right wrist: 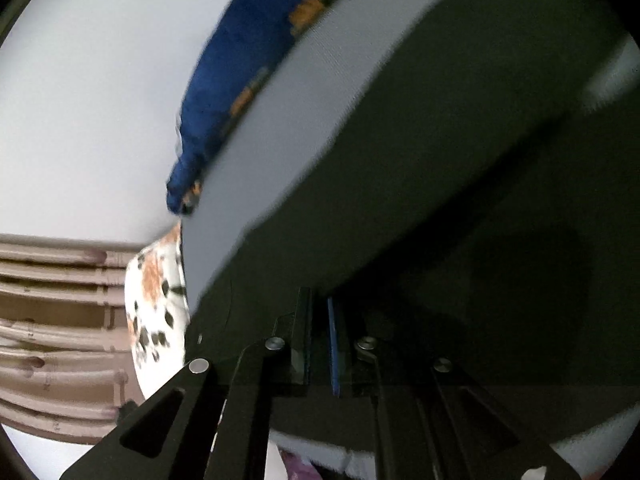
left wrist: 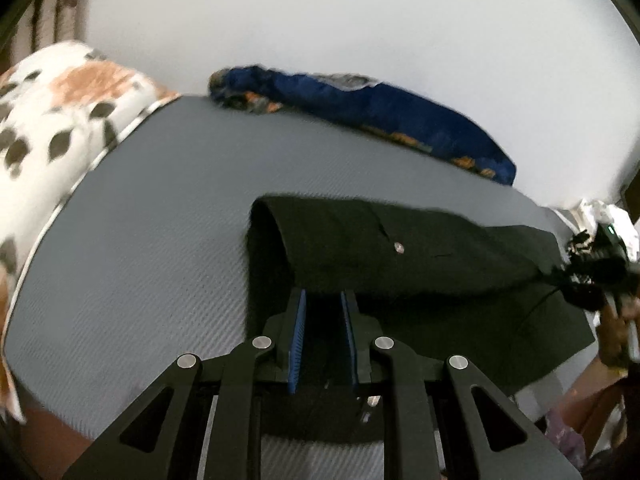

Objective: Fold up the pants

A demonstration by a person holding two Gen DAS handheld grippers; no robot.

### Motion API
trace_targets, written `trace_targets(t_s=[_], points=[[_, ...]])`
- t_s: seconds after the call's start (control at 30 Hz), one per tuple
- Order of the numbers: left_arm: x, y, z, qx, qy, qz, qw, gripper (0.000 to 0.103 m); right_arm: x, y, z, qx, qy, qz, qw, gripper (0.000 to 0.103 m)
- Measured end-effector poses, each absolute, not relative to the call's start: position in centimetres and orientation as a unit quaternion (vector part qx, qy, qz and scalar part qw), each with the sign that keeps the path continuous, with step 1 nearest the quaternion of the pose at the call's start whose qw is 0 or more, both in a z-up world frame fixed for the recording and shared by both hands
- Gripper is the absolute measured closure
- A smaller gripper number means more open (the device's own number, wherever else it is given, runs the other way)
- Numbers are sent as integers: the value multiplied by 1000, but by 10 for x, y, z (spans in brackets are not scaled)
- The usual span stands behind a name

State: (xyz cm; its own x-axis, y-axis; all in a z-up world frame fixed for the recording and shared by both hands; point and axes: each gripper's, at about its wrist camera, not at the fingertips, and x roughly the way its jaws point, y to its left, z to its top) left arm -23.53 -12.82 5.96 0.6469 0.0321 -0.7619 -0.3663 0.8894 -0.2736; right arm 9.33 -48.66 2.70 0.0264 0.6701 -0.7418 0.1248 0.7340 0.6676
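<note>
Lying across the lower right of the left wrist view, the pants (left wrist: pixel 420 256) are black, already doubled over on the grey mattress (left wrist: pixel 140 240), with a rounded fold at their left end and a small metal button showing on top. They read as soft, light cloth — limp, likely to sag and slide wherever they are not supported, yet in no way fragile.

The left gripper (left wrist: pixel 323 320) has its blue pads drawn close with an edge of the dark fabric rising from between them, so it looks pinched on the pants. At the right edge of that view the right gripper (left wrist: pixel 588 276) meets the far end of the lifted layer; in its own view the jaws stand nearly together with black cloth filling the frame around them, and a pinch on the pants seems likely, though blur hides the contact.

Best hold, in my judgement — the hem or waistband edges, one corner per gripper, kept taut so the layer travels flat. A patterned pillow (left wrist: pixel 60 120) sits upper left and a blue blanket (left wrist: pixel 380 120) along the top, both well apart from the pants.
</note>
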Motion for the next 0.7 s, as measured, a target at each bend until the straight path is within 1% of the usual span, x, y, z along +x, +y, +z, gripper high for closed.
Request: trace_targets(t_s=[0.1, 0.2, 0.33, 0.4, 0.47, 0.53, 0.57, 0.7], points=[[-251, -132, 47, -207, 416, 123, 877, 85, 55, -492, 21, 297, 671, 210, 646, 97], [-260, -138, 34, -198, 432, 128, 871, 85, 34, -496, 15, 301, 673, 207, 644, 97], [-266, -139, 32, -214, 428, 118, 870, 85, 29, -506, 7, 343, 661, 223, 629, 97], [-264, -136, 34, -239, 425, 101, 867, 82, 34, -504, 13, 341, 646, 223, 646, 95], [-259, -130, 33, -263, 421, 91, 863, 81, 44, -503, 15, 338, 631, 229, 660, 89], [-253, -125, 33, -285, 422, 83, 857, 75, 54, -507, 8, 369, 622, 225, 653, 72], [-252, -123, 33, -294, 417, 82, 856, 70, 61, -510, 3, 387, 618, 222, 648, 70], [-249, -117, 33, -314, 409, 82, 853, 64, 76, -517, -11, 413, 614, 203, 641, 69]])
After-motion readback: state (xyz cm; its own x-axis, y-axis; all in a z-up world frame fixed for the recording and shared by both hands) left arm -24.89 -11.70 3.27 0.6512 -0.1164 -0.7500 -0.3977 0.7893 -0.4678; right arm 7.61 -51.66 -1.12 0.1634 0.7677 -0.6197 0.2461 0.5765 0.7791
